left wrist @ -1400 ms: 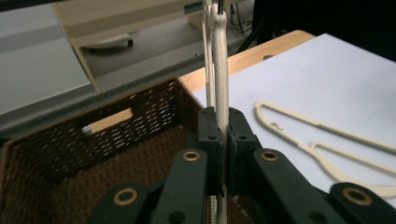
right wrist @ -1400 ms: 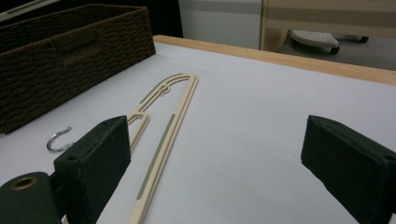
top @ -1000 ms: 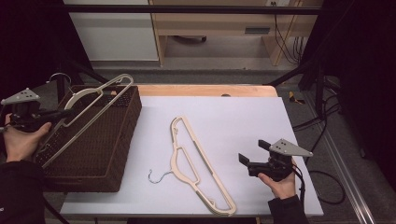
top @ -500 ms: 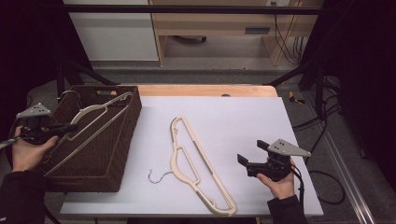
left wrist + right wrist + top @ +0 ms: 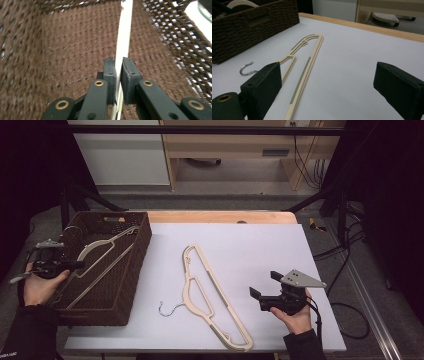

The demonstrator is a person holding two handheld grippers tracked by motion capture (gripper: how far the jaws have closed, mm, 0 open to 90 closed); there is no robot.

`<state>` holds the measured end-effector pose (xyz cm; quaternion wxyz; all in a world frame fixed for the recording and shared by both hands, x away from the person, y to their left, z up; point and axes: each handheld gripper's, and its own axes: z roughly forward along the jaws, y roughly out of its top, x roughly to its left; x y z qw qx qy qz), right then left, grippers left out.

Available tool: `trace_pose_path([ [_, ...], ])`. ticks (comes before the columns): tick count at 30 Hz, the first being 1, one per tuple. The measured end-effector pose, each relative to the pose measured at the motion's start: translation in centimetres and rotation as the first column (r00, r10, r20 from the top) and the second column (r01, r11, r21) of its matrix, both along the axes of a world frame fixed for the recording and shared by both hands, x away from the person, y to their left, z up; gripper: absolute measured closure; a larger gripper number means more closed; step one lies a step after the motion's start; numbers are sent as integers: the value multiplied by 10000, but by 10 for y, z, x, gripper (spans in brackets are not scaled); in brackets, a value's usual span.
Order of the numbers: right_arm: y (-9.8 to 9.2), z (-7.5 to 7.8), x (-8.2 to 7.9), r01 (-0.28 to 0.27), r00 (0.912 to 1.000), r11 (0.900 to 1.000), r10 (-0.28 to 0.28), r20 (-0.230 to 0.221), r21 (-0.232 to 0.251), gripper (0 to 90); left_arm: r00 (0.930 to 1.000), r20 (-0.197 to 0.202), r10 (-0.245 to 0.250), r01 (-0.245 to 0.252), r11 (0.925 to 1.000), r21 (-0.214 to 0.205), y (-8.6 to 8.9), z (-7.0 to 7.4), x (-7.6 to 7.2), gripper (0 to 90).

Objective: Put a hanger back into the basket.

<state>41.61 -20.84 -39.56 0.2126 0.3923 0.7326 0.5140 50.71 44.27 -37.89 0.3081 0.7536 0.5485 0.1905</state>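
A cream hanger (image 5: 108, 241) lies slanted inside the brown wicker basket (image 5: 131, 285) at the table's left. My left gripper (image 5: 77, 265) reaches over the basket's left rim and is shut on it. In the left gripper view the jaws (image 5: 118, 75) pinch the hanger's thin bar (image 5: 124, 37) above the basket's woven floor (image 5: 62, 40). A second cream hanger (image 5: 210, 300) with a metal hook (image 5: 169, 308) lies flat mid-table. My right gripper (image 5: 261, 296) hovers just right of it, open and holding nothing. The right gripper view shows that hanger (image 5: 305, 70) between the wide-apart jaws (image 5: 329, 85).
The white tabletop (image 5: 260, 250) has a wooden strip (image 5: 215, 216) along its far edge. Cables (image 5: 345, 310) trail on the floor at the right. A pale cabinet and a wooden shelf stand behind the table. In the right gripper view the basket (image 5: 249, 27) stands at far left.
My left gripper has brought its hanger down from above the basket's rim into the basket. The right gripper and the hanger on the table have stayed put.
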Motion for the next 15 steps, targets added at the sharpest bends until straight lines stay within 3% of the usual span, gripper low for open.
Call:
trace_pose_path([
  [3, 3, 0, 0, -82, 10000, 10000, 82, -6, -27, 83, 9982, -80, 588, -589, 9982, -109, 6, 2, -3, 760],
  [5, 5, 0, 0, -132, 9999, 9999, 132, -25, -37, 83, 9959, -80, 898, -898, 9959, 99, 11, 6, -7, 706],
  [8, 9, 0, 0, -233, 9997, 9996, 233, 4, -177, 82, 9954, 402, 864, -858, 9962, -178, 16, 12, -16, 673],
  [9, 11, 0, 0, -308, 9995, 9992, 308, 0, -254, 81, 9943, 728, 781, -761, 9967, -300, 15, 17, -24, 652],
  [10, 13, 1, 0, -305, 9995, 9992, 306, 43, -276, 82, 9943, 728, 781, -761, 9967, -300, 15, 17, -24, 642],
  [15, 18, 4, -1, -408, 9991, 9985, 411, 78, -377, 80, 9792, 1918, 664, -514, 9953, -823, 4, 31, -45, 545],
])
